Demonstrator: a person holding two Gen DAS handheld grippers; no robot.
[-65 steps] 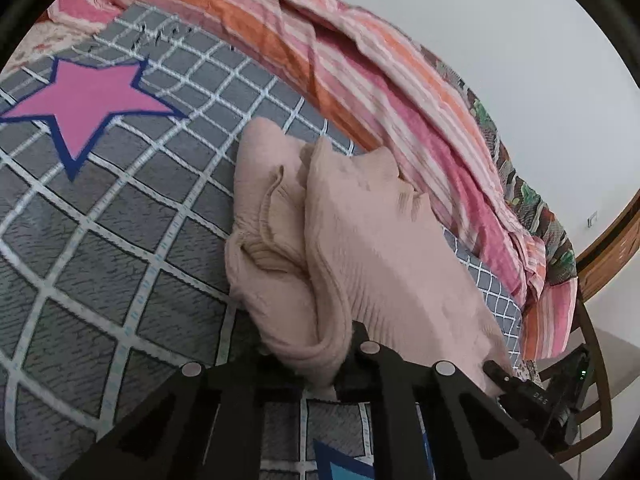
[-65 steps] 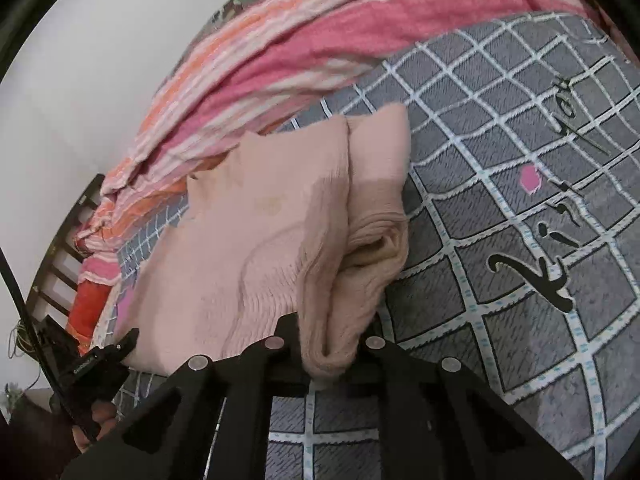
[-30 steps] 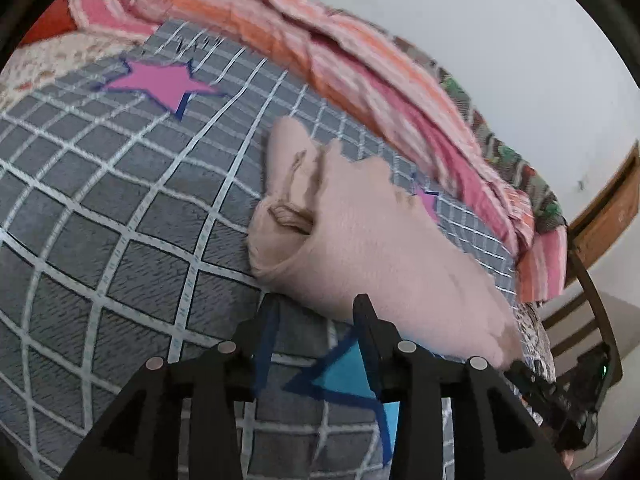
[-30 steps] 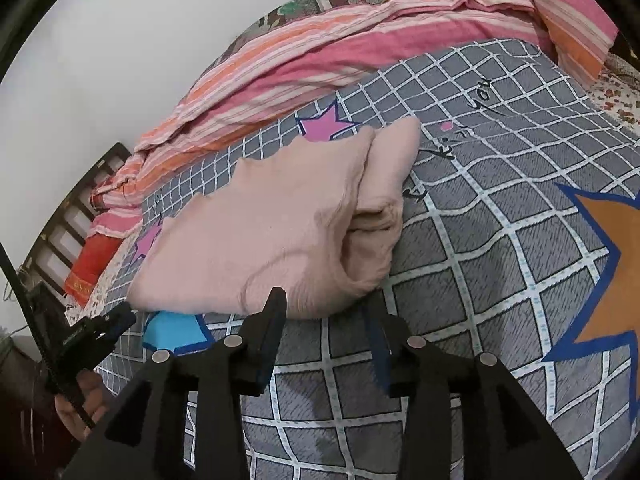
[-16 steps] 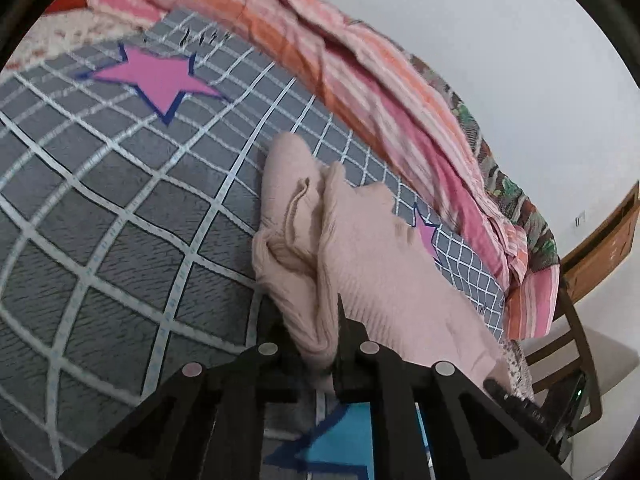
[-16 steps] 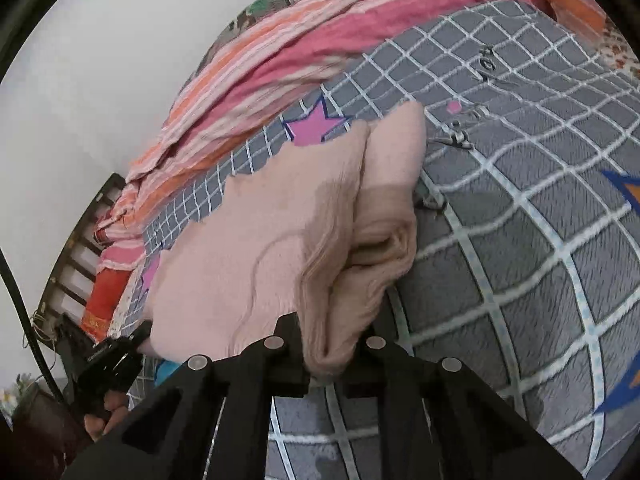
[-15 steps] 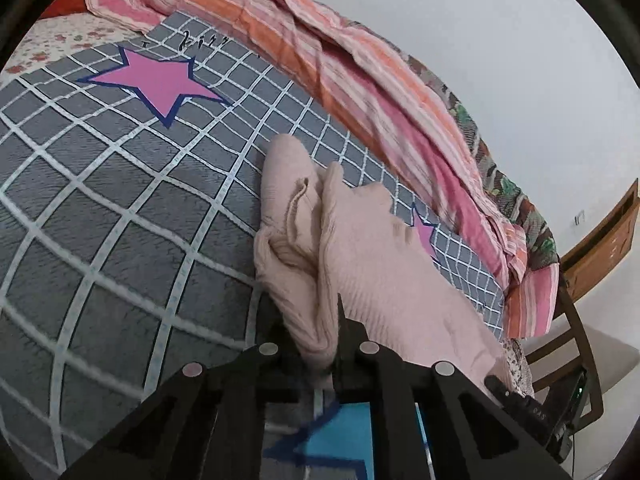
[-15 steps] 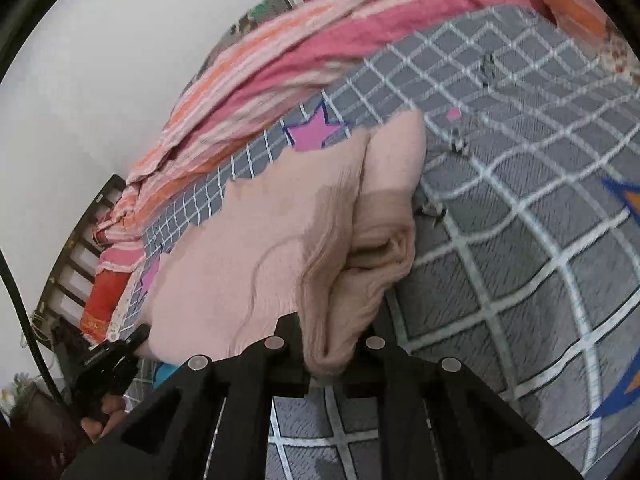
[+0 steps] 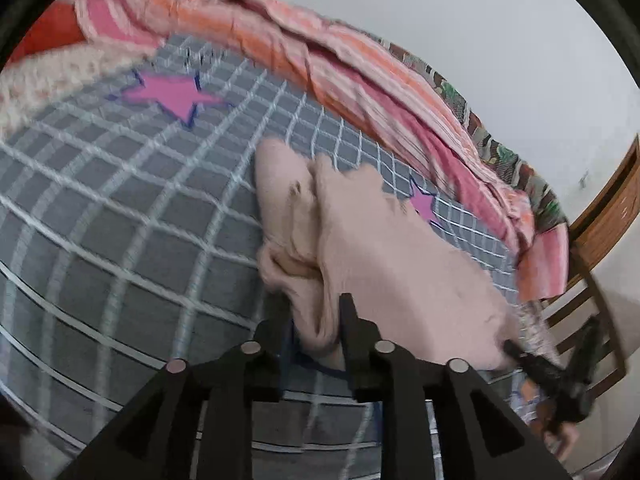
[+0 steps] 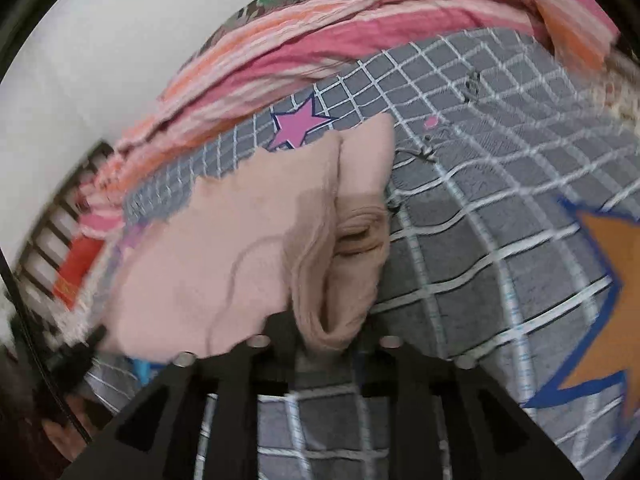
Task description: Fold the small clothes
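Observation:
A pale pink knitted garment [image 9: 384, 248] lies folded on a grey checked bedspread [image 9: 120, 216]. My left gripper [image 9: 312, 312] has its jaws parted a little, with the garment's near left folded edge between them. My right gripper [image 10: 328, 332] is shut on the garment [image 10: 224, 248] at its near right folded edge. Each view shows the other gripper at the garment's far end: the right gripper in the left wrist view [image 9: 552, 384] and the left gripper in the right wrist view [image 10: 76, 356]. Both views are blurred by motion.
A striped pink and orange blanket [image 9: 360, 80] is heaped along the white wall behind the garment; it also shows in the right wrist view [image 10: 320, 48]. A wooden chair [image 9: 588, 320] stands past the bed's right end. Pink and orange stars mark the bedspread.
Both grippers closed on the garment's near edges after being open a second ago. Now the left jaws have parted slightly and both cameras are pulling back and up.

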